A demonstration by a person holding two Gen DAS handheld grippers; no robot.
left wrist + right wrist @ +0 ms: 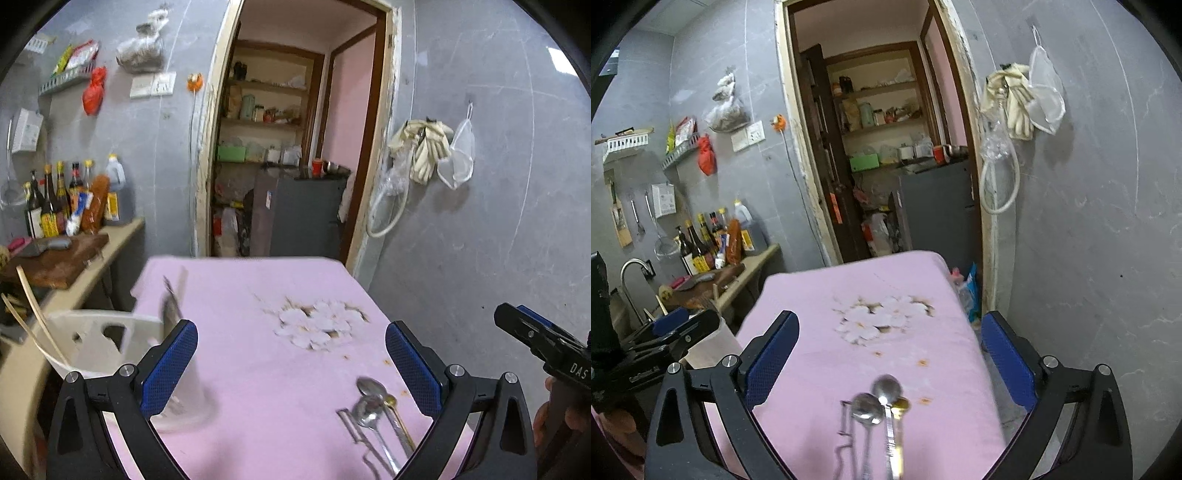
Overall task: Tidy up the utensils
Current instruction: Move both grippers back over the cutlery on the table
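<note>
Spoons (882,402) lie under both views; only left shows holder (107,339).

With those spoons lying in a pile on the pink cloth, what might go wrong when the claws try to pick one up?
The spoons overlap in a tight bunch with a wire tool, so the wide-open right gripper might catch two at once or scatter them. They lie near the table's front edge, so a nudge might slide one off the pink cloth. The white holder sits at the left edge, beside the left gripper, and looks easy to knock over.
</note>
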